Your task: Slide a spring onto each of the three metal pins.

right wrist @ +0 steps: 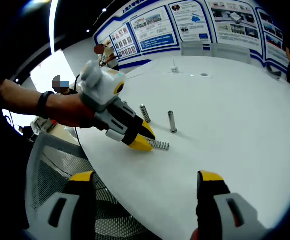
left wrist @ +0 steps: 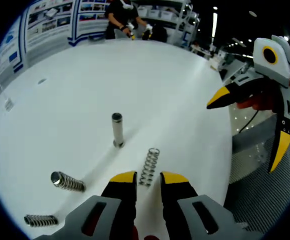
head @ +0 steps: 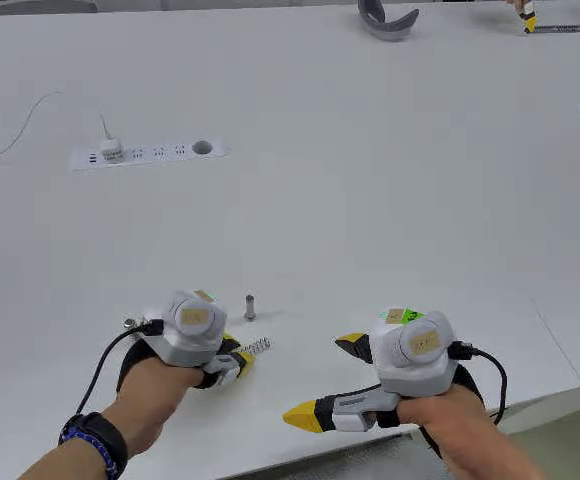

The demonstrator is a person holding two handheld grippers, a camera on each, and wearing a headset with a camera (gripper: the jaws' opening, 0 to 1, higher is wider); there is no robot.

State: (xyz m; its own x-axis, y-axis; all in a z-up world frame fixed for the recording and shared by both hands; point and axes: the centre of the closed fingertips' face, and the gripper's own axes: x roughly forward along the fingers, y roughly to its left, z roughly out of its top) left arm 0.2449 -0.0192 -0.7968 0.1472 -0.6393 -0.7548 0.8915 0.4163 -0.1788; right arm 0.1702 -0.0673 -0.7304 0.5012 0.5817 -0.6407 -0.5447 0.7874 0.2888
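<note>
- Spring (left wrist: pixel 150 162) lies on the white surface (head: pixel 370 220), with its near end between the tips of the left hand-held gripper (left wrist: pixel 147 176). The jaws are slightly parted and not clamped on it.
- Metal pin (left wrist: pixel 117 130) stands upright just beyond the spring.
- Right hand-held gripper (right wrist: pixel 146 176) is well apart to the right, jaws spread wide, empty.

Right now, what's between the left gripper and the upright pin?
One spring, running from the left gripper tips toward the pin, a little to one side of it. The left gripper view shows it.
</note>
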